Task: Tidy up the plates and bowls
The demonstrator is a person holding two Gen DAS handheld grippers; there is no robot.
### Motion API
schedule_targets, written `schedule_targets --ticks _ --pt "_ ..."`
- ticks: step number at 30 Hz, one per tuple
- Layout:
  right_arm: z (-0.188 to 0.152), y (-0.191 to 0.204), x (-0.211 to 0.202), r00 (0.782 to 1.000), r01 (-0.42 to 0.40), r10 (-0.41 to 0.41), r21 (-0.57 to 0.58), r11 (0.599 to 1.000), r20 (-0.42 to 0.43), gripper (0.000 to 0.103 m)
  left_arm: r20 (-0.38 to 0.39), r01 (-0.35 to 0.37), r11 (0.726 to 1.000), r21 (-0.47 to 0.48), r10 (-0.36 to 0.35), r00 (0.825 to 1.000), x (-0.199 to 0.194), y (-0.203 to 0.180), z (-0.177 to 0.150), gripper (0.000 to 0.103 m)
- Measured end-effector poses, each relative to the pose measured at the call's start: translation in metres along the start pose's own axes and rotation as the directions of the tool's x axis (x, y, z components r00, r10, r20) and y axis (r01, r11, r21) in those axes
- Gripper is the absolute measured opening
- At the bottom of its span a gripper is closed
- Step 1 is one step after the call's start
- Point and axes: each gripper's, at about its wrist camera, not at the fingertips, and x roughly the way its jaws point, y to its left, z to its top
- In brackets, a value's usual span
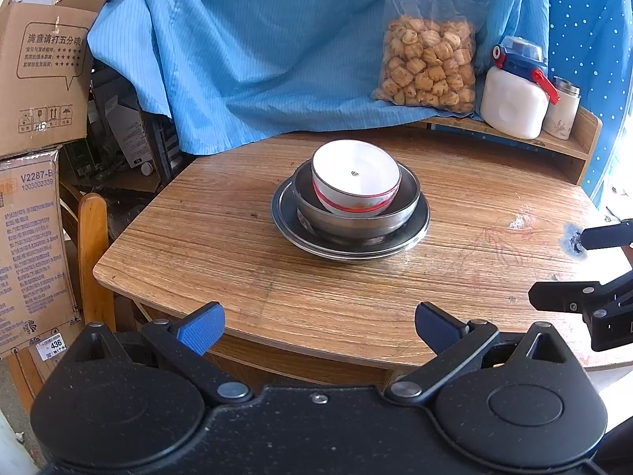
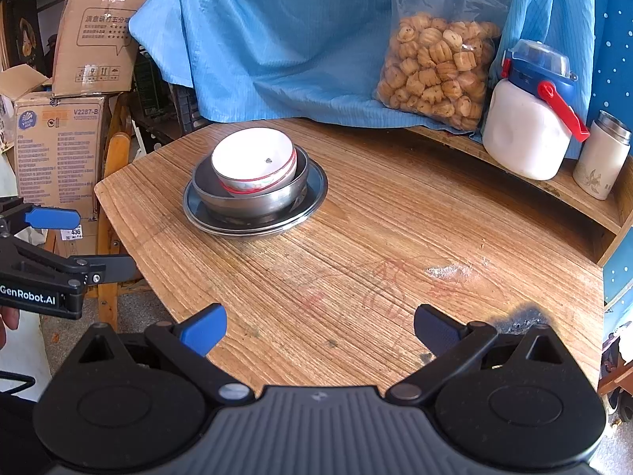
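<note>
The left wrist view shows a wooden table (image 1: 245, 277) with one neat stack near its middle: a white bowl (image 1: 356, 178) with a red band sits tilted inside a steel bowl (image 1: 356, 213), which rests on what looks like a pair of steel plates (image 1: 411, 233) nested together. The left gripper (image 1: 319, 326) hangs above the near edge of the table, its jaws spread wide and holding nothing. At the right edge of this view the right gripper (image 1: 554, 265) appears, also apart from the stack.

From the right wrist view the same stack lies to the far left of the table, and the right gripper's jaws stand wide open and empty over the near part of the tabletop. The left gripper shows at the left edge, off the table's side.

Judging from how things lie, the sorting looks largely or wholly done: every plate and bowl in sight is already gathered into a single pile, largest at the bottom, and no loose dish shows elsewhere on the table. The only thing possibly left is straightening the white bowl, which leans rather than sitting level. On the raised shelf at the far right stand a bag of snacks (image 2: 435, 75), a white jug (image 2: 526, 134) with a blue lid, and a small cup (image 2: 601, 158), all well apart from the stack.
</note>
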Motion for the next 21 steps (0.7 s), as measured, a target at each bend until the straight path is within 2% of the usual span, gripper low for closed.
schedule_targets --ticks 21 --pt "-0.0001 -0.0009 0.0018 1.000 -0.005 0.005 -0.001 1.000 -0.010 0.103 -0.006 -0.001 1.000 -0.015 0.001 1.000 0.0037 0.0003 -0.0007 0.102"
